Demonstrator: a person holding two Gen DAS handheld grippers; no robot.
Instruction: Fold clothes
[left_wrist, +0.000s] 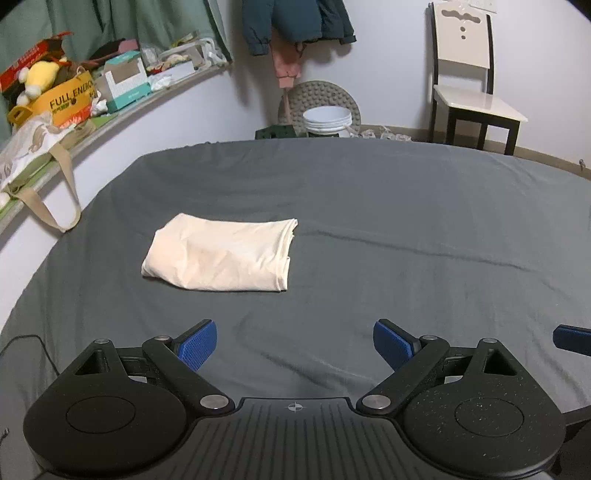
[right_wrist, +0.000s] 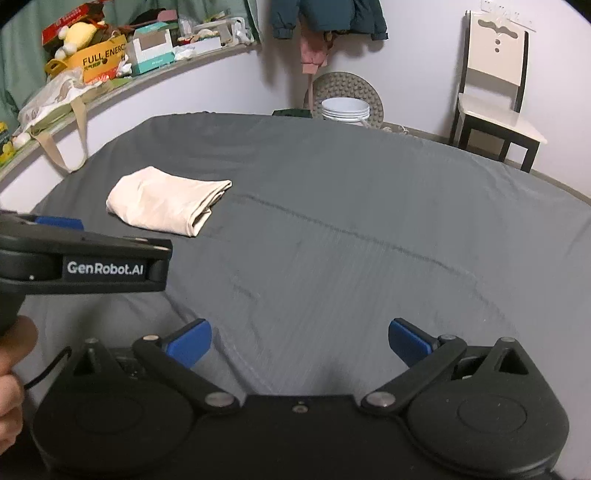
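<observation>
A cream garment (left_wrist: 221, 254) lies folded into a flat rectangle on the grey bed sheet (left_wrist: 388, 221), left of centre. My left gripper (left_wrist: 294, 345) hovers open over the sheet, well short of the garment, with nothing between its blue pads. In the right wrist view the same folded garment (right_wrist: 168, 201) lies far ahead to the left. My right gripper (right_wrist: 299, 343) is open and empty above bare sheet (right_wrist: 369, 229). The left gripper's black body (right_wrist: 85, 264), held in a hand (right_wrist: 11, 369), crosses the left edge of that view.
A cluttered shelf (left_wrist: 110, 110) with boxes, a plush toy and a hanging tote bag (left_wrist: 44, 177) runs along the left wall. Beyond the bed stand a white bucket (left_wrist: 327, 122) and a white chair (left_wrist: 469, 92). Jackets (left_wrist: 295, 26) hang on the wall.
</observation>
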